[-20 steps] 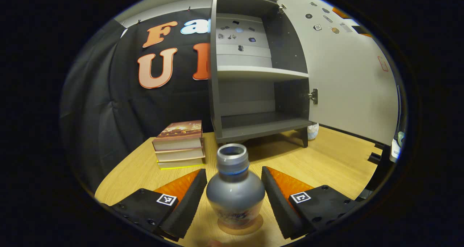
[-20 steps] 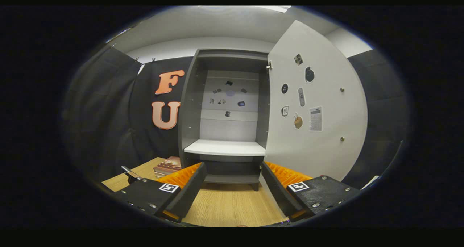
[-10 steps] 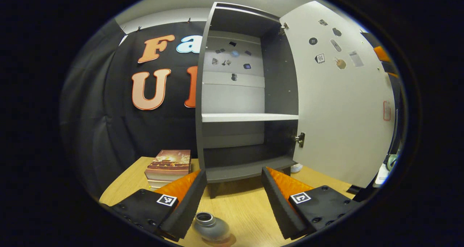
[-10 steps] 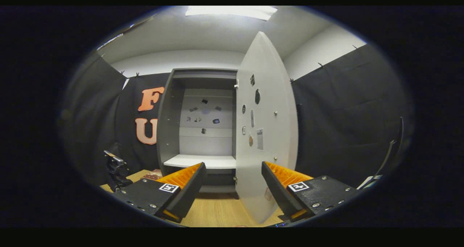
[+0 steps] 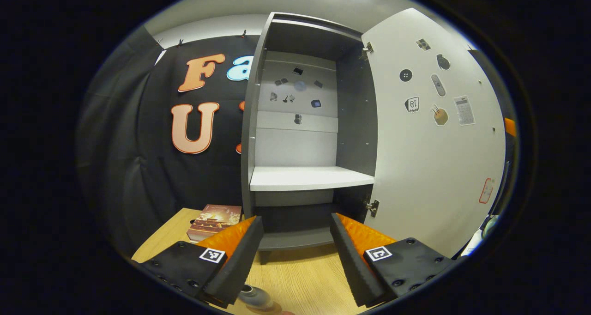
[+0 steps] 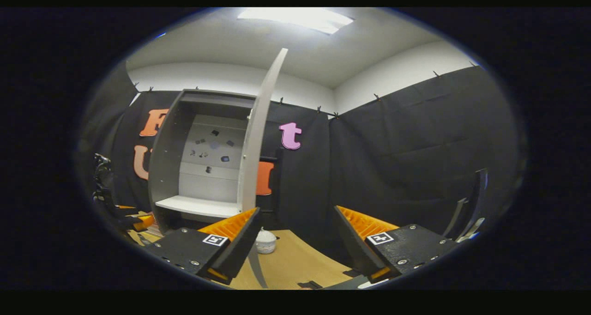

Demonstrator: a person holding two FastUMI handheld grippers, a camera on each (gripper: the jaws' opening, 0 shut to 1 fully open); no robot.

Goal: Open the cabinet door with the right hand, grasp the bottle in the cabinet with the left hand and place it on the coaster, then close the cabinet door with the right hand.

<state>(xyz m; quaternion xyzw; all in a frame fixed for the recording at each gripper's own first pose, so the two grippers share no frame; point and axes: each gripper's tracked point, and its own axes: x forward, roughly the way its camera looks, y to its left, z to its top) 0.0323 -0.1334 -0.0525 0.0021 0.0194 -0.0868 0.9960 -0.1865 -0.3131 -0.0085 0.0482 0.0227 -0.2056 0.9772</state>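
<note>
In the left gripper view, we see the left gripper (image 5: 295,255) held above the wooden table (image 5: 302,280), pointing level at the open cabinet (image 5: 295,135). Its fingers are spread wide with nothing between them. The bottle (image 5: 253,296) stands on the table just below and behind the left finger (image 5: 235,259), at the near edge, apart from both fingers; only its grey top shows, and we cannot make out the coaster under it. The cabinet door (image 5: 434,135) hangs swung out to the right, its inner face dotted with stickers. A stack of books (image 5: 214,218) lies toward the table's left edge, beside the cabinet.

In the right gripper view, the right gripper (image 6: 295,245) is held off to the cabinet's right side, tilted slightly upward, fingers spread and empty. We see the door (image 6: 258,135) edge-on, above its left finger and not touched. A small white jar (image 6: 266,242) sits on the table near the door's lower edge.
</note>
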